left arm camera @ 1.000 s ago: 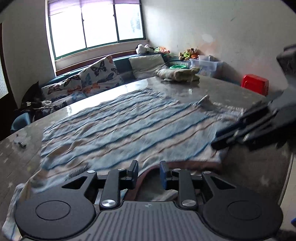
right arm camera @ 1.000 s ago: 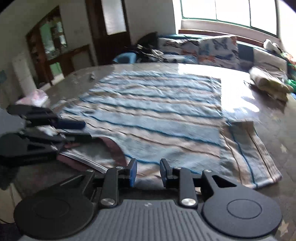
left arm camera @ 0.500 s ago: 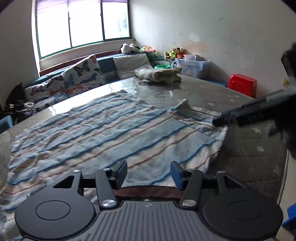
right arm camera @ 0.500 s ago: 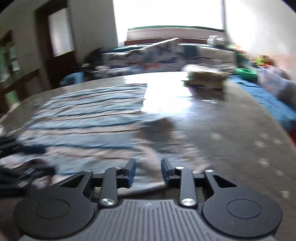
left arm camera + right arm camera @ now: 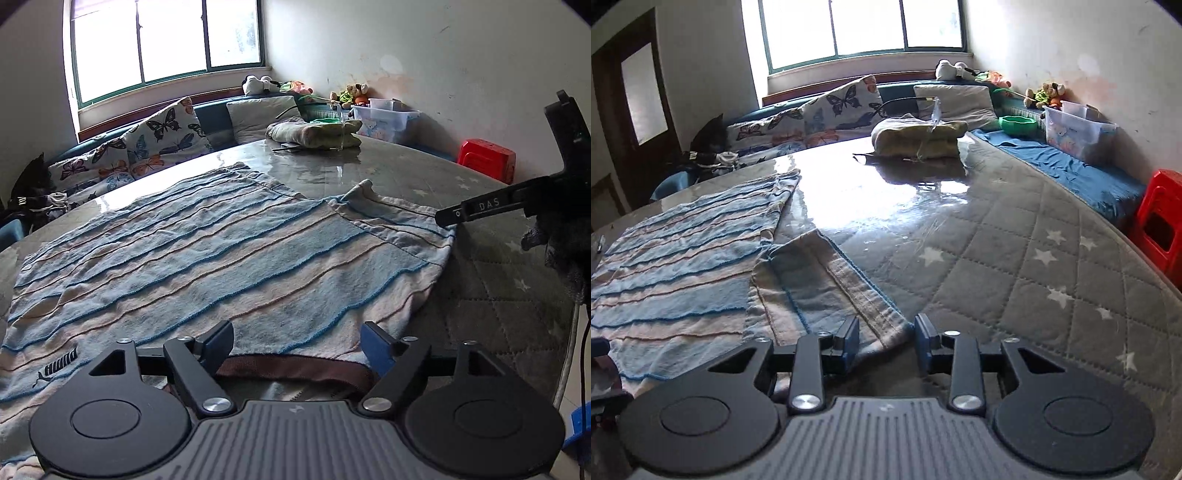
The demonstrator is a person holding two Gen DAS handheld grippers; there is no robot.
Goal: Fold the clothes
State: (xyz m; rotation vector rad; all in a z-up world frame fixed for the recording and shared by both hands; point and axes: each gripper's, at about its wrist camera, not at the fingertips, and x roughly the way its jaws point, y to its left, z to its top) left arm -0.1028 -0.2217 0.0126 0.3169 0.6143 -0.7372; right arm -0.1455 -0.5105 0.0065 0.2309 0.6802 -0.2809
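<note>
1. Striped shirt point(image 5: 221, 258) lies spread flat on the table point(image 5: 1015, 258).
2. Left gripper point(image 5: 297, 345), at 6 o'clock over the brown collar point(image 5: 295, 373), is opening, clamping nothing.
3. Right gripper point(image 5: 886, 338) is closing around the sleeve point(image 5: 827, 291) edge at 6 o'clock; pads not yet pressing.

Both wrist views sit low and close over the counter point(image 5: 369, 166), tilted down toward the window point(image 5: 864, 29) — left over the striped shirt point(image 5: 221, 258), right at its sleeve point(image 5: 820, 284) — sharing shirt and sofa.
</note>
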